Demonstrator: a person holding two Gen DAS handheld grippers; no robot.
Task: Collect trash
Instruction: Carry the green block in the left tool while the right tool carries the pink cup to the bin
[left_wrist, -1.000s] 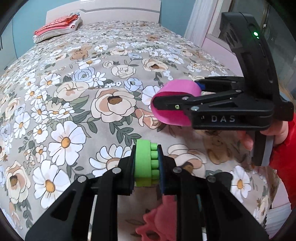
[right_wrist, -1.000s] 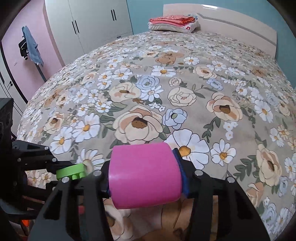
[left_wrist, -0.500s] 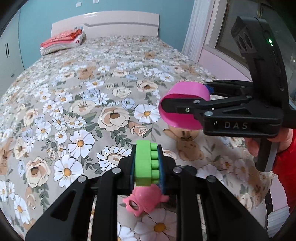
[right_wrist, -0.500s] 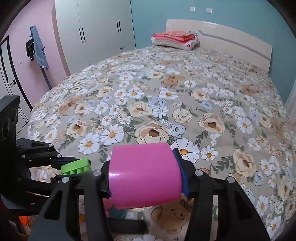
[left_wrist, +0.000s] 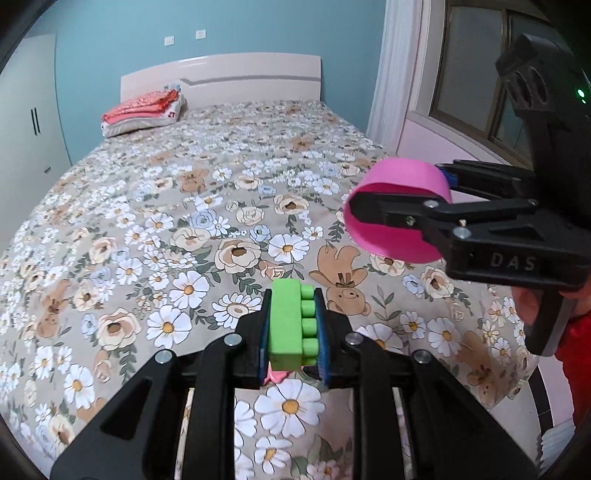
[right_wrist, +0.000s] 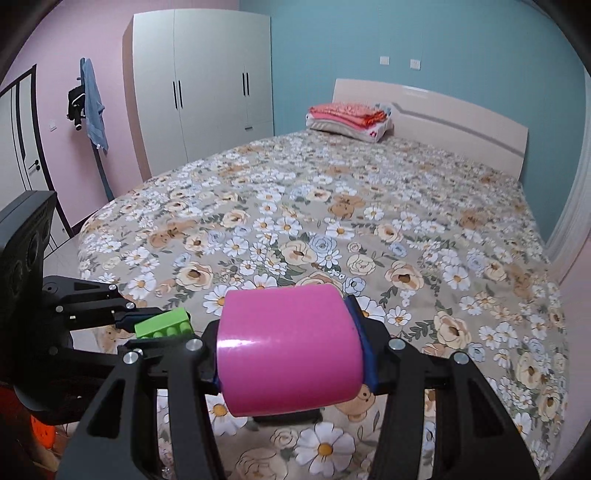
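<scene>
Pads of the left gripper (left_wrist: 291, 328) are pressed on a green toy brick (left_wrist: 290, 325), held above the floral bedspread (left_wrist: 184, 221). A pink cup (right_wrist: 290, 347) is clamped sideways in the right gripper (right_wrist: 291, 350). Folded red bedding (left_wrist: 142, 110) is stacked by the headboard (left_wrist: 240, 79).

A home bedroom: a wide bed (right_wrist: 369, 229) under a floral bedspread fills the middle of both views, with a pale headboard (right_wrist: 443, 110) against a blue wall, folded bedding (right_wrist: 351, 118) by it (top centre), and a white wardrobe (right_wrist: 199, 88) at the upper left.
</scene>
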